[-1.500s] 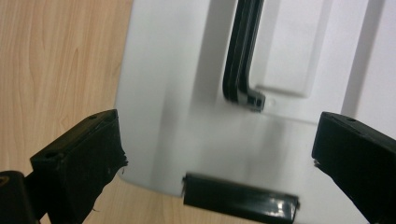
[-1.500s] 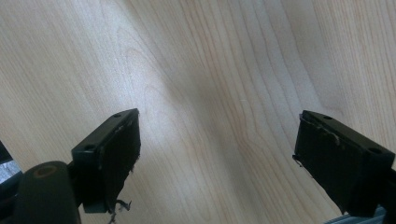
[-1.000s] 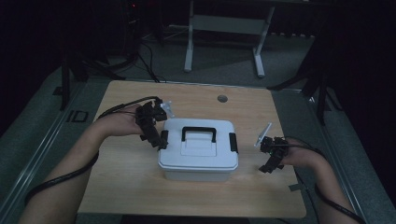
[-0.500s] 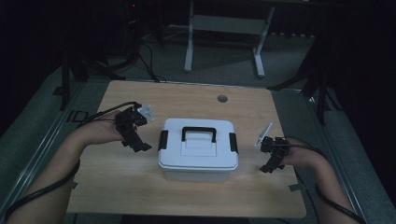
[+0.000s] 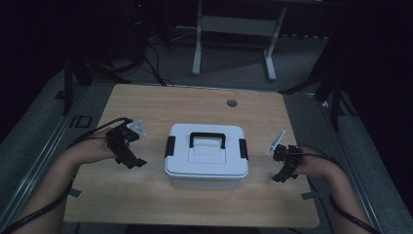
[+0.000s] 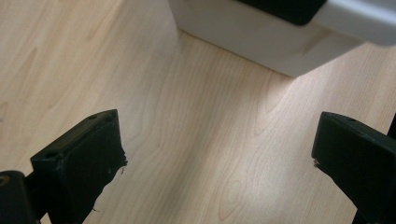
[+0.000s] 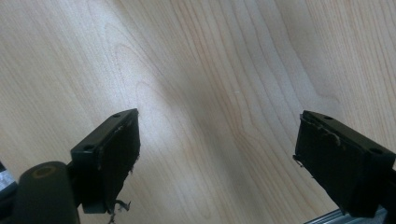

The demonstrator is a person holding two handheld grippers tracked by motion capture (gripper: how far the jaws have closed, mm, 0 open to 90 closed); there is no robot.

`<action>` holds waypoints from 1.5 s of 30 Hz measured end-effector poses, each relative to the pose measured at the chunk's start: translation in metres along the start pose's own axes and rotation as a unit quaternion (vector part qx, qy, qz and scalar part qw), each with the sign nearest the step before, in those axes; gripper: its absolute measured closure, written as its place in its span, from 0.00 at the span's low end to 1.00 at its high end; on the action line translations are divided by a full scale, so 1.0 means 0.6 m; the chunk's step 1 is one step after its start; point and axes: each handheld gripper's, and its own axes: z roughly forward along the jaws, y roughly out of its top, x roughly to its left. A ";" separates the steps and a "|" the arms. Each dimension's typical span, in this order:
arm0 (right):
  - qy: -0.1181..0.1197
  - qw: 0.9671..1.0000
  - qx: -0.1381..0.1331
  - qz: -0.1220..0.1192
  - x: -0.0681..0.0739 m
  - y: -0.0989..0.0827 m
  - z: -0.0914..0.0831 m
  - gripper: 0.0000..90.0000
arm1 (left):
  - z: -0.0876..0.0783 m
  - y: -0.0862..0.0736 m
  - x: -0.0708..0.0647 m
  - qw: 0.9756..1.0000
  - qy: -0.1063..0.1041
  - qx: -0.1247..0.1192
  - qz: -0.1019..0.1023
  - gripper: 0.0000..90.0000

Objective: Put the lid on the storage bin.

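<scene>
The left gripper (image 5: 130,158) has drawn back from the box (image 5: 206,156) and now hangs well to its left; the right gripper (image 5: 284,170) has stayed put. The table (image 5: 146,105) lies under both. The box, lid shut, sits between the grippers, touching neither. Both grippers stand wide open and empty, bare wood between their jaws.

Left gripper (image 5: 130,160), right gripper (image 5: 284,174): fingers spread, empty.
</scene>
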 end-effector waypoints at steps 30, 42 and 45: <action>-0.004 0.999 -0.027 0.034 -0.004 -0.018 0.025 0.15 | 0.072 -0.112 -0.006 0.999 -0.009 -0.003 -0.048 0.02; -0.005 0.998 -0.031 0.047 -0.009 -0.035 0.026 0.15 | 0.083 -0.148 -0.008 0.998 0.007 -0.008 -0.068 0.02; -0.005 0.998 -0.028 0.049 -0.011 -0.040 0.031 0.15 | 0.089 -0.149 -0.014 0.998 0.008 -0.004 -0.057 0.02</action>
